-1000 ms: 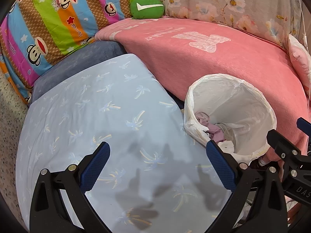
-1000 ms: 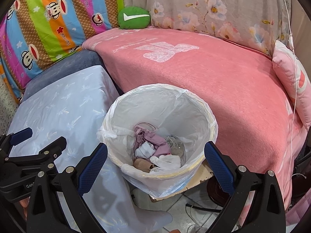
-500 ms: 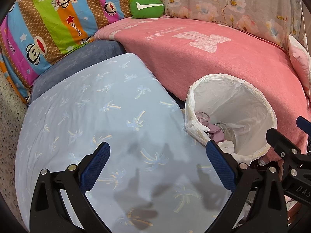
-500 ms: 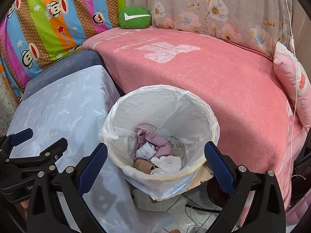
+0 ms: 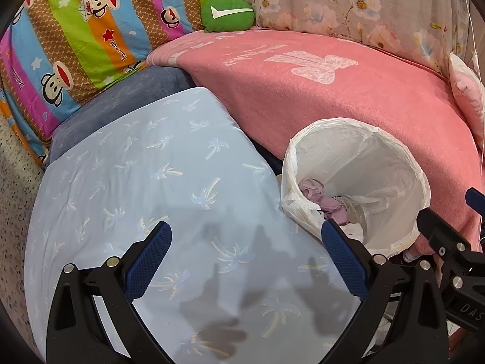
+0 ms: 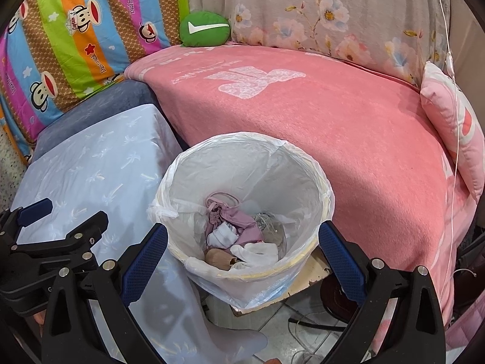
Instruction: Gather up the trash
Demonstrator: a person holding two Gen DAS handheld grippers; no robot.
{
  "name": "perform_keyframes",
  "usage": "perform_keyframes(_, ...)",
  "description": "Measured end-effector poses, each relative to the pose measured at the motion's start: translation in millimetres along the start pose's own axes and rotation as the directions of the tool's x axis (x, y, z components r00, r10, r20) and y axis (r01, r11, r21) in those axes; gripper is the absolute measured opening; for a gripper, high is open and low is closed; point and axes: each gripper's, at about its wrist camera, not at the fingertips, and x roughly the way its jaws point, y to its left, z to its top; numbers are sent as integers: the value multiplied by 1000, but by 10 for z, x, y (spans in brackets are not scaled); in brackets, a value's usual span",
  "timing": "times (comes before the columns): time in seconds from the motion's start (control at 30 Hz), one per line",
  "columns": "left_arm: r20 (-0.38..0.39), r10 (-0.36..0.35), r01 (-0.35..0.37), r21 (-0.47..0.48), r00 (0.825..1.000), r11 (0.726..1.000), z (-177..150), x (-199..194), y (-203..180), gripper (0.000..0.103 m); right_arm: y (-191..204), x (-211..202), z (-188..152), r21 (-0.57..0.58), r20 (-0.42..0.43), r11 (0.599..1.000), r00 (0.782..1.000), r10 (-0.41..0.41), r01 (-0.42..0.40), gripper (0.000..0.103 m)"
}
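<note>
**Both grippers empty above the lined bin**

Your left gripper hangs over the pale blue cloth with a palm-tree print, its blue-padded jaws spread wide with nothing between them. Its shadow falls on the cloth below. Your right gripper sits just beside it, jaws equally wide apart and empty, framing the round bin lined with a white plastic bag.

The bin stands between the blue-clothed surface and the pink fleece blanket with a white motif, touching or nearly touching both. The collected trash lies at its bottom: a crumpled mauve fabric piece, white crumpled tissues, a brown cardboard tube and some clear plastic wrap.

Behind, you see a striped cartoon-monkey quilt, a green round cushion with a white tick mark resting at the blanket's far edge, and a grey floral fabric. A pink pillow lies at the blanket's right end.
</note>
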Motion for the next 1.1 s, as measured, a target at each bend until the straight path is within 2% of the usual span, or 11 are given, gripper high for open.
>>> perform_keyframes(1.1, -20, -2, 2, 27, 1000, 1000, -15, 12, -114, 95, -93, -6, -20, 23, 1, 1000, 1000, -4, 4, 97)
